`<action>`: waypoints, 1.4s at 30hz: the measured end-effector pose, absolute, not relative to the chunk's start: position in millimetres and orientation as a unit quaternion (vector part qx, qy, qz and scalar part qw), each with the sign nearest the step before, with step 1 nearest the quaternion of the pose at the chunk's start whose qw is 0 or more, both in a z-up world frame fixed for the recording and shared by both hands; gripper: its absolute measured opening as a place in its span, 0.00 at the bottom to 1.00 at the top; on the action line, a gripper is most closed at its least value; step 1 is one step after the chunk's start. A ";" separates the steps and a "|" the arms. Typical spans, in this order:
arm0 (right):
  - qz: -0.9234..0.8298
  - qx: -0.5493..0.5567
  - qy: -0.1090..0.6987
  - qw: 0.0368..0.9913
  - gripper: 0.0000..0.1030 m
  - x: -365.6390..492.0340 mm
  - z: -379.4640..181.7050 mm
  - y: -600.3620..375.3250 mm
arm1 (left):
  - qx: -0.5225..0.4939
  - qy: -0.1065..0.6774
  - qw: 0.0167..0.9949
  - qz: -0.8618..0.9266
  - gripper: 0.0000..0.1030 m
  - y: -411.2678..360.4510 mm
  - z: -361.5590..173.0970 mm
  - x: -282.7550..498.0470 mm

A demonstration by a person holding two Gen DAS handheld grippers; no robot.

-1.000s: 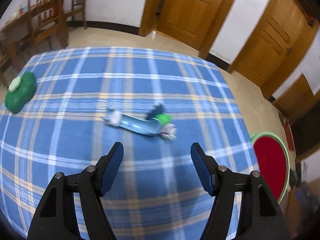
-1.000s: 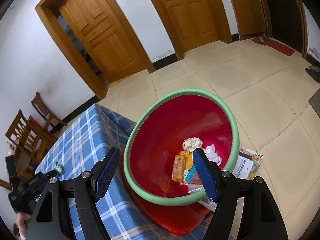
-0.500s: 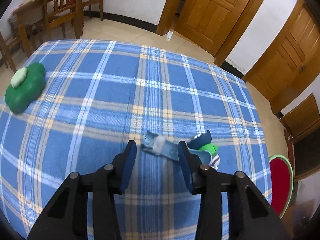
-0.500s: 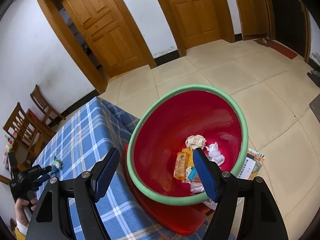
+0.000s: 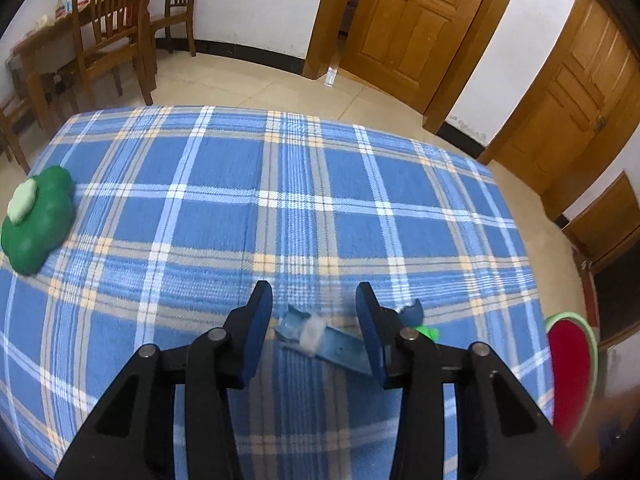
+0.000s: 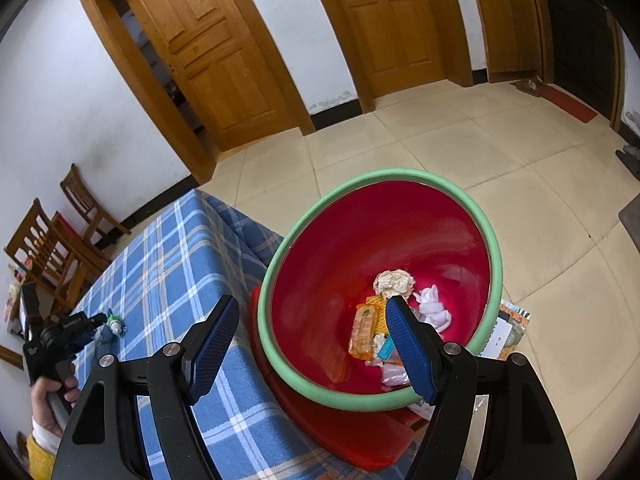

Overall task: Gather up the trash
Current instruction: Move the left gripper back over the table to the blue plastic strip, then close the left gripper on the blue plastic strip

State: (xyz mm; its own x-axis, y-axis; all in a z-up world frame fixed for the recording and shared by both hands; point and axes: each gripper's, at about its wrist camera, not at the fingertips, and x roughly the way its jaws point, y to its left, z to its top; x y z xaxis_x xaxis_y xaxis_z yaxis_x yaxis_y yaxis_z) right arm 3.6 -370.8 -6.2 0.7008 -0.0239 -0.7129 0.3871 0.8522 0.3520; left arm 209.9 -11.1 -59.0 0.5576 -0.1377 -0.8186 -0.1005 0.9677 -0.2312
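Two grippers split the work: the left gripper [image 5: 314, 316], jaws half-narrowed astride but apparently not yet pinching the blue wrapper [image 5: 336, 346] at six o'clock on the plaid tablecloth [image 5: 256, 184], while the right gripper [image 6: 310, 334] hovers wide and empty over the red bin [image 6: 496, 264], likely guiding the drop.
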 end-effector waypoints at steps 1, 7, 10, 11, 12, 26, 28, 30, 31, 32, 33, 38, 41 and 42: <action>-0.115 0.246 0.369 0.889 0.75 3.7 -6.3 -370.3 | -0.127 0.471 0.873 -0.011 0.48 -11.6 -57.3 208.0; -0.106 0.251 0.368 0.889 0.75 3.5 -7.8 -366.7 | -0.131 0.494 0.860 -0.008 0.57 -14.0 -52.1 193.9; -0.102 0.253 0.368 0.889 0.75 3.3 -8.4 -365.9 | -0.138 0.508 0.850 -0.003 0.58 -16.7 -56.8 194.2; -0.102 0.253 0.368 0.889 0.75 3.2 -8.3 -366.2 | -0.139 0.513 0.847 0.001 0.58 -17.7 -59.0 195.6; -0.102 0.255 0.368 0.889 0.75 3.1 -8.2 -366.4 | -0.139 0.516 0.845 0.010 0.58 -18.2 -61.4 196.3; -0.100 0.258 0.369 0.887 0.75 5.0 -11.8 -367.9 | -0.119 0.491 0.862 0.024 0.52 -33.2 -61.3 212.2; -0.099 0.258 0.369 0.888 0.75 6.1 -11.4 -367.6 | -0.105 0.488 0.866 0.024 0.47 -35.9 -61.2 210.4; -0.098 0.258 0.368 0.888 0.75 7.2 -11.0 -366.6 | -0.101 0.485 0.868 0.023 0.42 -34.8 -61.5 206.7; -0.097 0.257 0.368 0.888 0.75 7.7 -10.6 -365.4 | -0.100 0.484 0.869 0.023 0.35 -33.9 -61.6 204.5; -0.096 0.256 0.368 0.889 0.75 8.0 -10.5 -364.2 | -0.099 0.482 0.870 0.022 0.28 -32.7 -61.8 202.8; -0.094 0.254 0.369 0.889 0.75 8.5 -10.3 -362.4 | -0.100 0.481 0.871 0.018 0.25 -30.1 -62.0 198.4; -0.083 0.240 0.373 0.892 0.75 14.7 -6.5 -348.9 | -0.114 0.480 0.870 -0.012 0.21 -20.0 -63.5 188.3; -0.073 0.230 0.375 0.895 0.75 20.3 -3.5 -336.9 | -0.116 0.477 0.871 -0.024 0.21 -13.7 -63.2 181.8; -0.070 0.227 0.376 0.896 0.75 22.5 -2.7 -332.7 | -0.117 0.476 0.871 -0.027 0.21 -11.6 -62.3 180.3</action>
